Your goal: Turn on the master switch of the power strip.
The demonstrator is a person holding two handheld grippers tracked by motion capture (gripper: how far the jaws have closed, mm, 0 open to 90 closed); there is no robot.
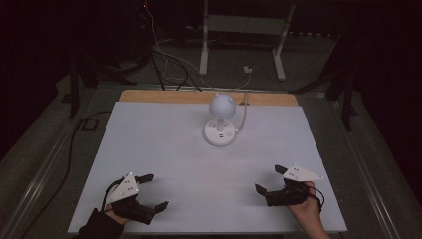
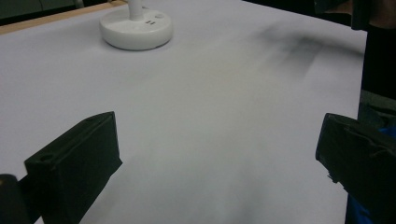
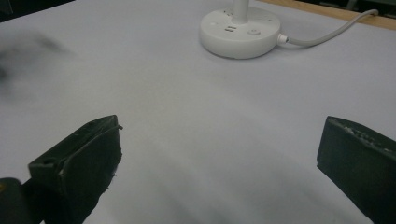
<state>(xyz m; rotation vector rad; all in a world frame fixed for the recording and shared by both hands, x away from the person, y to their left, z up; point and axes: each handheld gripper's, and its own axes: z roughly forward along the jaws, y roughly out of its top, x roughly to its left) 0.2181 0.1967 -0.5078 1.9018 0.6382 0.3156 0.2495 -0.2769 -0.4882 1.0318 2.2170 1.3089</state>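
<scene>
White lamp (image 1: 221, 121) beyond both open jaws

The left gripper (image 2: 219, 154) holds its two black jaws wide apart above the white table (image 2: 210, 107); a round white lamp base (image 2: 135, 30) sits near the far wooden edge, with perhaps a shadow smudging the right.

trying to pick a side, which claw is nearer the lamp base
Right, narrowly. The right claw sits near and right of the lamp base; the left claw sits near and left, slightly farther off.

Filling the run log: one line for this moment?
left gripper: open, empty | right gripper: open, empty | lamp: far centre of table, untouched
</scene>
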